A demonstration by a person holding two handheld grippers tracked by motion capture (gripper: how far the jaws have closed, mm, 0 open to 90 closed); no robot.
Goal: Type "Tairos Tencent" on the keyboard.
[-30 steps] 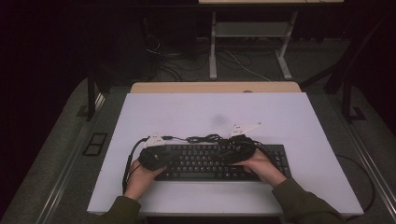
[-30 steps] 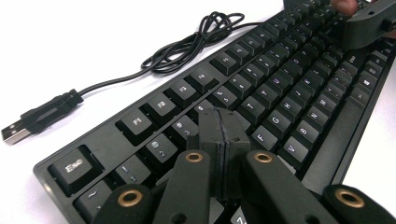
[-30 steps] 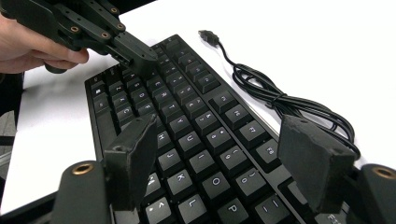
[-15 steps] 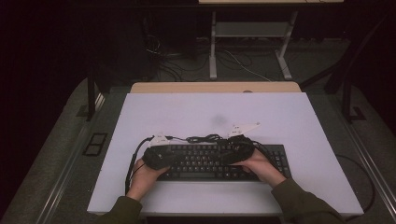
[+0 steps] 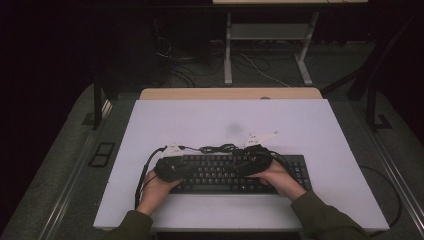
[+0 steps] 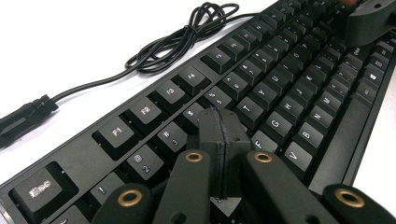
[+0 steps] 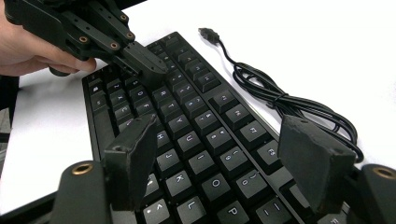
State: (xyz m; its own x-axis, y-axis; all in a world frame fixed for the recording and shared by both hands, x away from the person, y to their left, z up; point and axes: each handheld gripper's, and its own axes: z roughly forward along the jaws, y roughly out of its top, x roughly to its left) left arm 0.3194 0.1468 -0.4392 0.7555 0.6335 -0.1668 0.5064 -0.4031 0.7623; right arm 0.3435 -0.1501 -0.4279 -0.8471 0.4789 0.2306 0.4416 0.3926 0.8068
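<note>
Black keyboard [image 5: 235, 173] low in the centre of the high view, lying on the white table [image 5: 310, 125], long side across the frame. Both grippers over it: left gripper [image 5: 186, 170] at the keyboard's left end, right gripper [image 5: 246, 165] right of its middle, a hand behind each and sleeves coming in from the bottom edge.

Left gripper [image 6: 219, 154], seen in its own view: jaws pressed flat together, nothing between them, tips low over the letter keys near the number row (touching a key or just above it, impossible to tell). F-keys and Esc to the lower left of that frame, space bar down the right side.

Right gripper [image 7: 219, 158], seen in its own view: jaws standing wide apart, empty, hovering above the right-hand letter keys; U, I, O, K and L readable between the pads. Left gripper [image 7: 156, 70] at the upper left of that frame, its closed tips down among the keys there, held in a hand [image 7: 32, 46].

Keyboard's cable [image 6: 187, 35] bundled in a loose coil on the table just behind the keyboard, plug [image 7: 208, 33] lying free at its end.
</note>
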